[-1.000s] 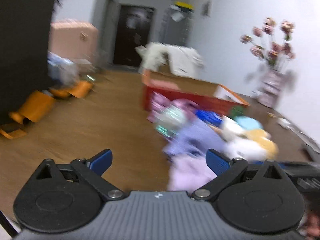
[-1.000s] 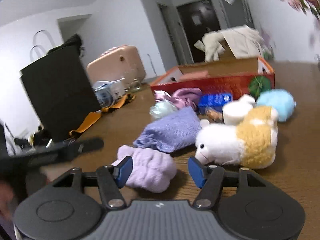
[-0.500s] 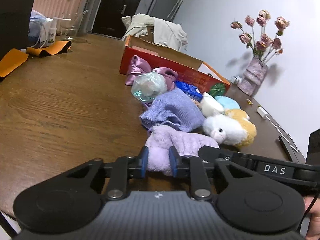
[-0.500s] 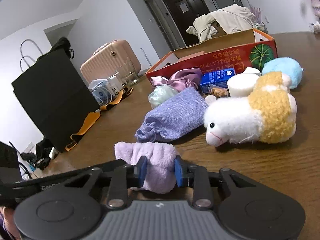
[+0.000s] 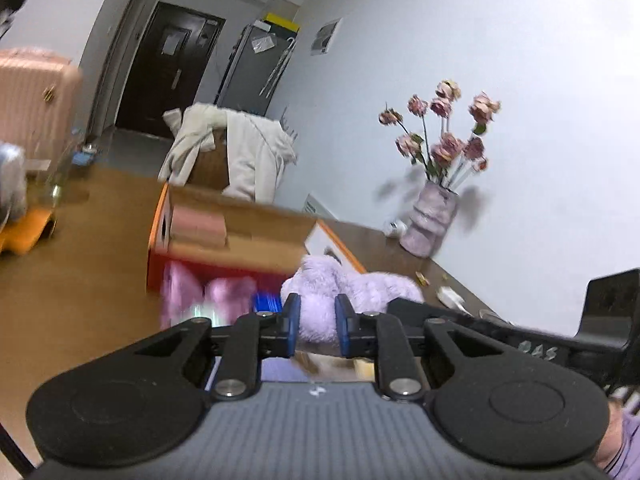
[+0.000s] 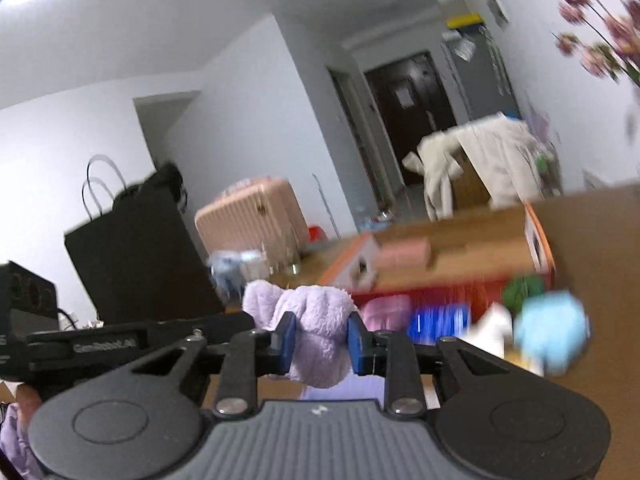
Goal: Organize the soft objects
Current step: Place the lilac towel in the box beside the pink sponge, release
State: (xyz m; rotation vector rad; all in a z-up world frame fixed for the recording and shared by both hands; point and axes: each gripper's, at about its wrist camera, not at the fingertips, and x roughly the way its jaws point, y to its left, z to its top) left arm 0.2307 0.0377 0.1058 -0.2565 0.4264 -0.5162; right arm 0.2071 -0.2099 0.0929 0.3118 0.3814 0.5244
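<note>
Both the left gripper [image 5: 316, 325] and the right gripper [image 6: 322, 343] have their jaws pinching the lilac plush cloth [image 5: 344, 284], which sits low at the centre of each frame. Behind it, blurred, the red cardboard box [image 6: 452, 270] stands on the table [image 5: 76, 276].

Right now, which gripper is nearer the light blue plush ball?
Right. The right gripper is just left of the light blue plush ball; the left gripper sits farther left.
</note>
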